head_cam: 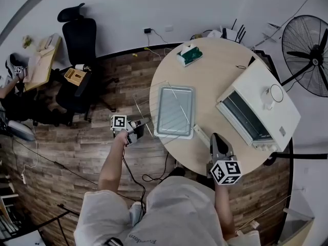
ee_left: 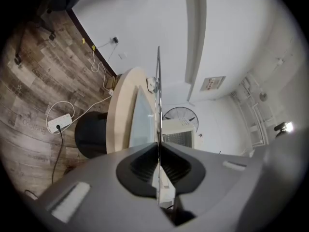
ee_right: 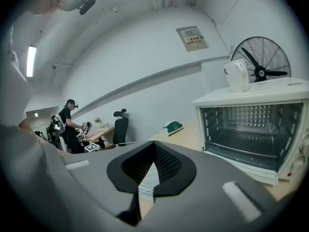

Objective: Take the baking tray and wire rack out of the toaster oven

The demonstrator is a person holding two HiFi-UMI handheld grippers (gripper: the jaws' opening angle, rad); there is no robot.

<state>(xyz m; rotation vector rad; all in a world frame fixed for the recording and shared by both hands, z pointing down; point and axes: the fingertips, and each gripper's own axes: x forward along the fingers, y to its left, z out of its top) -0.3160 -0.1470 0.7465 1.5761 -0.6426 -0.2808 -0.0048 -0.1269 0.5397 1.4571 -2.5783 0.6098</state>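
Note:
The grey baking tray point(head_cam: 174, 111) lies flat on the round wooden table point(head_cam: 215, 70), left of the white toaster oven point(head_cam: 259, 106). The oven's door hangs open and its cavity point(ee_right: 251, 129) looks empty. My left gripper point(head_cam: 146, 121) is off the table's left edge, shut on the rim of the wire rack point(head_cam: 177, 102), which hangs tilted over the tray. In the left gripper view the rack point(ee_left: 158, 95) shows edge-on, running up from the closed jaws point(ee_left: 158, 149). My right gripper point(head_cam: 215, 136) hovers shut at the table's near edge in front of the oven, holding nothing point(ee_right: 154, 146).
A green tissue box point(head_cam: 188, 55) sits at the table's far side. A white jug point(head_cam: 271, 96) stands on the oven. A floor fan point(head_cam: 307, 53) is at the right, an office chair point(head_cam: 79, 40) and a desk with a seated person at the left. Cables and a power strip point(ee_left: 60, 123) lie on the floor.

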